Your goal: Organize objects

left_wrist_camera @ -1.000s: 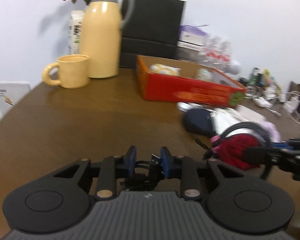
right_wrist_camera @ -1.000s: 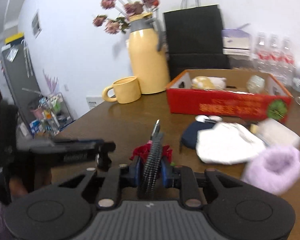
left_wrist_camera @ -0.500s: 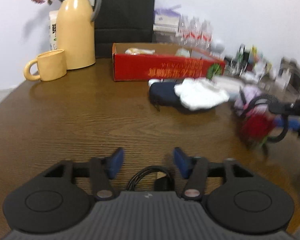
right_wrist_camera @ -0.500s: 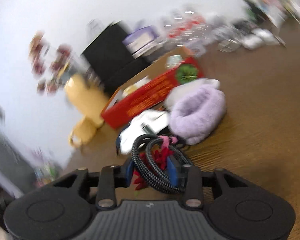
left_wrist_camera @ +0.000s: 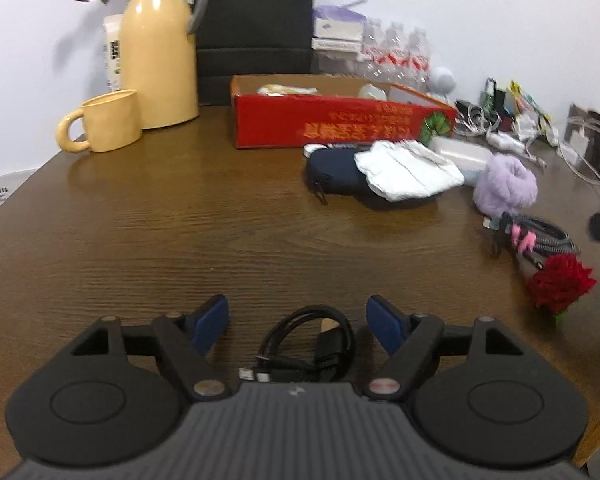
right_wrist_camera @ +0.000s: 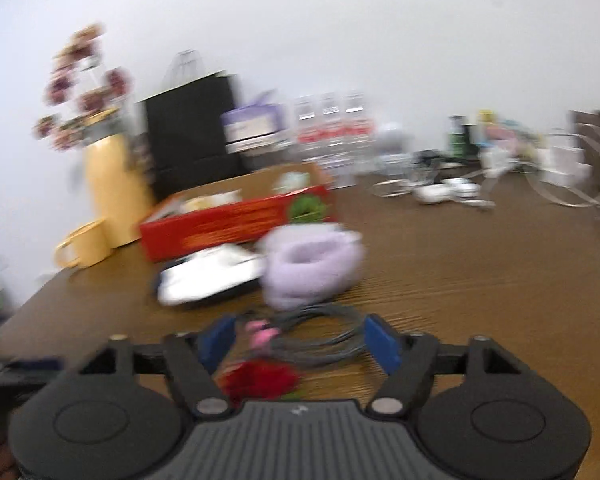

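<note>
We noted the left claw point(left_wrist_camera: 298, 322) spreading, its pads clear of the coiled black cable point(left_wrist_camera: 308, 350) lying on the counter point(left_wrist_camera: 180, 232) between them, and the right claw point(right_wrist_camera: 300, 342) likewise spreading around the grey braided cable point(right_wrist_camera: 320, 336) and red flower point(right_wrist_camera: 260, 380), red box point(left_wrist_camera: 340, 126) beyond.

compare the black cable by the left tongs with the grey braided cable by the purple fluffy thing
The black cable is thin, smooth and bare; the grey braided cable is thicker, woven, and bound with a pink tie. The black one lies alone between the left tongs; the grey one lies beside a red flower. Both are coiled on the table.
</note>
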`<state>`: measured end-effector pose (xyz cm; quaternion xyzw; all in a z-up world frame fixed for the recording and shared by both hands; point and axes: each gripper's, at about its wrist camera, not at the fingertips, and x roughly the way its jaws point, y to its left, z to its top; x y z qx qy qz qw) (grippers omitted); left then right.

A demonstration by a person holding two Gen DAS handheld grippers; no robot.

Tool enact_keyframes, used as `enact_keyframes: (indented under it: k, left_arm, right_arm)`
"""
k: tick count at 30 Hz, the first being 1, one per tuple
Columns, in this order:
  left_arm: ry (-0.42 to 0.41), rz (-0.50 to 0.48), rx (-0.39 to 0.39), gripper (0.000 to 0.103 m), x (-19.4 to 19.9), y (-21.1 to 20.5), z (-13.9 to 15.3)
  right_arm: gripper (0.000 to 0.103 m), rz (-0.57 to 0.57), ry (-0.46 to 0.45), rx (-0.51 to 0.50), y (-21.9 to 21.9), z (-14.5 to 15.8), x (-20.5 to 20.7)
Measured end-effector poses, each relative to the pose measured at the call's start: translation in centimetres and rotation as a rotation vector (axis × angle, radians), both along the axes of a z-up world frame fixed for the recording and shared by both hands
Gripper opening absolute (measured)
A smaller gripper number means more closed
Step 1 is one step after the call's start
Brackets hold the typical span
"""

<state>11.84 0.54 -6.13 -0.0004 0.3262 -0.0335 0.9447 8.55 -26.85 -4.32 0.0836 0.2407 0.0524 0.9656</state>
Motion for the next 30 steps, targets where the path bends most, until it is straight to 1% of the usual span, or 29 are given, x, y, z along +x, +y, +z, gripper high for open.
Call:
enact_keyframes:
  k: [2,3,5,7,8,9,10,11,12,13,14,15,16,18,19,20,22,24,27,30]
  left_arm:
    - [0.004,0.011,0.029,0.078,-0.2,-0.2,0.3]
    - [0.001,0.012,0.027,0.078,-0.6,0.0,0.7]
    - [0.004,-0.003,-0.003,0.080,-1.4,0.5,1.1]
    - [0.023,-0.013,-0.020,0.081,-1.9,0.6,1.1]
    - [0.031,-0.014,-0.010,0.081,-1.9,0.4,0.9]
    - [0.041,-0.017,0.005,0.078,-1.9,0.1,0.7]
    - [0.038,-0.018,0.032,0.068,-1.8,-0.3,0.4]
    - [0.024,-0.014,0.043,0.062,-1.9,-0.4,0.4]
    - [0.025,-0.015,0.031,0.052,-1.9,-0.4,0.5]
    - [0.030,-0.011,0.020,0.046,-1.9,-0.4,0.7]
    - [0.028,-0.007,0.012,0.045,-2.1,-0.4,0.9]
    - [0.021,-0.008,0.010,0.045,-2.3,-0.5,1.0]
    - [0.014,-0.008,0.008,0.045,-2.7,-0.6,1.2]
    - [-0.001,-0.010,-0.004,0.044,-3.5,-0.7,1.8]
    - [-0.006,-0.015,-0.011,0.044,-3.9,-0.8,2.1]
    - [-0.015,-0.021,-0.019,0.044,-4.3,-0.8,2.4]
    - [-0.032,-0.032,-0.032,0.044,-4.7,-0.8,3.2]
    - [-0.058,-0.045,-0.050,0.044,-4.3,-0.8,4.0]
    - [-0.099,-0.077,-0.073,0.044,-2.3,-0.6,5.3]
    - [-0.103,-0.115,-0.093,0.044,2.5,0.4,7.5]
  right_arm:
    - [0.078,0.040,0.022,-0.034,1.8,-0.5,0.6]
    - [0.078,0.055,0.030,-0.058,2.6,-0.6,0.7]
    - [0.078,0.086,0.037,-0.095,3.7,-0.7,0.7]
    - [0.078,0.107,0.080,-0.120,4.0,-1.5,0.7]
    - [0.078,0.096,0.101,-0.132,4.2,-2.1,0.9]
    - [0.078,0.079,0.121,-0.141,4.4,-2.6,1.4]
    - [0.077,0.071,0.143,-0.145,4.4,-3.3,1.9]
    - [0.079,0.070,0.151,-0.138,4.4,-3.6,2.1]
    - [0.076,0.069,0.133,-0.148,4.6,-3.8,2.1]
    - [0.074,0.075,0.133,-0.170,5.0,-3.9,2.2]
    - [0.061,0.089,0.130,-0.190,5.3,-4.0,2.2]
    - [0.052,0.109,0.130,-0.190,5.5,-3.9,2.1]
    - [0.052,0.136,0.138,-0.184,5.6,-3.8,1.8]
    - [0.048,0.208,0.163,-0.183,5.8,-3.4,1.1]
    - [0.047,0.240,0.180,-0.170,5.8,-3.1,0.7]
    - [0.046,0.280,0.198,-0.137,5.5,-2.7,0.1]
    - [0.046,0.332,0.180,-0.039,4.6,-1.4,-1.4]
    - [0.046,0.337,0.131,0.014,3.8,0.1,-2.5]
    - [0.046,0.288,0.076,0.009,3.1,1.5,-1.8]
    - [0.046,0.257,0.019,-0.043,2.5,3.3,1.0]
